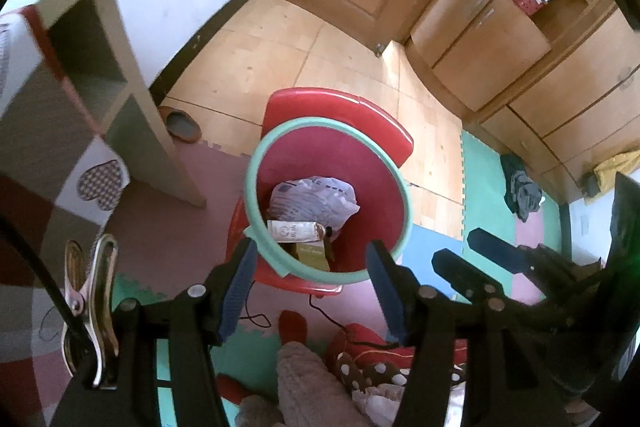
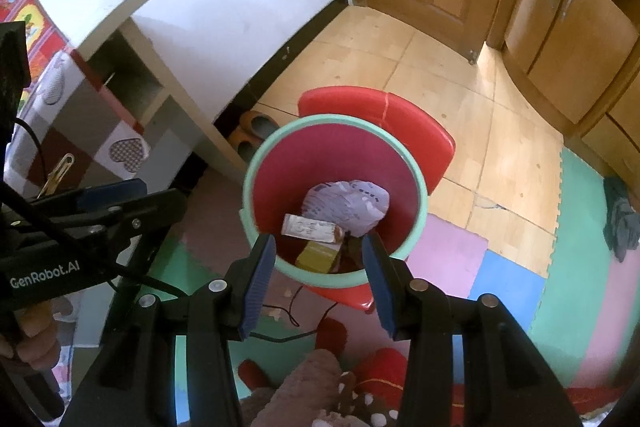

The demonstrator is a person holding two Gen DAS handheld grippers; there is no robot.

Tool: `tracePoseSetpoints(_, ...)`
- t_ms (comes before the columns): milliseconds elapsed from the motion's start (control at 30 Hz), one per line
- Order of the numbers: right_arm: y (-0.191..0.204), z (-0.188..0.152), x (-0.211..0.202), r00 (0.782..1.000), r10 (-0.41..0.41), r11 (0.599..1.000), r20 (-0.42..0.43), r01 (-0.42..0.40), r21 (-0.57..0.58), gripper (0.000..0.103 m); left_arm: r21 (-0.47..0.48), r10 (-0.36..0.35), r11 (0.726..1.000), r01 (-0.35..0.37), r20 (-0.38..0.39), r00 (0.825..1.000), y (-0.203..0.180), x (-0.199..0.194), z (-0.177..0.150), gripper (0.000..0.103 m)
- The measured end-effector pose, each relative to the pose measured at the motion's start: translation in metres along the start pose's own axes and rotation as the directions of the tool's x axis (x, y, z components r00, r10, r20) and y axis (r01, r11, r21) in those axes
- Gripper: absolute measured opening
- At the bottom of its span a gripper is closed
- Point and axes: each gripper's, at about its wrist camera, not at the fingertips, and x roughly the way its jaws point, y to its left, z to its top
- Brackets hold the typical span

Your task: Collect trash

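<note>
While both grippers hang above the bin with nothing in them, you look to be between drops: the last piece seems to be in, and the next step, as I judge it, is to find more trash. Under you lie the tiled floor and the coloured foam mats, and on them the red plastic chair that carries the bin, red inside with a mint-green rim. At the bottom of the bin lie a crumpled white printed wrapper, a flat white packet just in front of it, and a yellowish box nearest you. Your left gripper has its fingers parted and bare; your right gripper likewise stands released, with only the bin showing between its blue pads. No loose trash is plainly visible on the floor, so you will likely need to turn both cameras elsewhere, keeping clear of the black cable trailing below the chair.
</note>
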Motion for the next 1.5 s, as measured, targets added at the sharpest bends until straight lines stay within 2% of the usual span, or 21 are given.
tracePoseSetpoints(467, 0.067, 0.007, -0.048, 0.997, 0.058, 0.993, 0.058, -0.052, -0.106, 0.046, -0.098, 0.042, 0.995, -0.035, 0.07, 0.997, 0.038, -0.075, -0.023, 0.06)
tracePoseSetpoints(800, 0.129, 0.005, -0.078, 0.988, 0.127, 0.973, 0.086, -0.108, -0.203, 0.046, -0.192, 0.081, 0.98, -0.056, 0.126, 0.989, 0.08, -0.135, -0.039, 0.06)
tracePoseSetpoints(1267, 0.205, -0.001, -0.108, 0.968, 0.235, 0.921, 0.088, -0.193, -0.339, 0.046, -0.335, 0.191, 0.934, -0.125, 0.172, 0.966, 0.142, -0.212, -0.083, 0.06)
tracePoseSetpoints(1500, 0.25, -0.008, -0.123, 0.955, 0.285, 0.886, 0.082, -0.23, -0.402, 0.046, -0.406, 0.263, 0.898, -0.166, 0.194, 0.945, 0.176, -0.257, -0.113, 0.06)
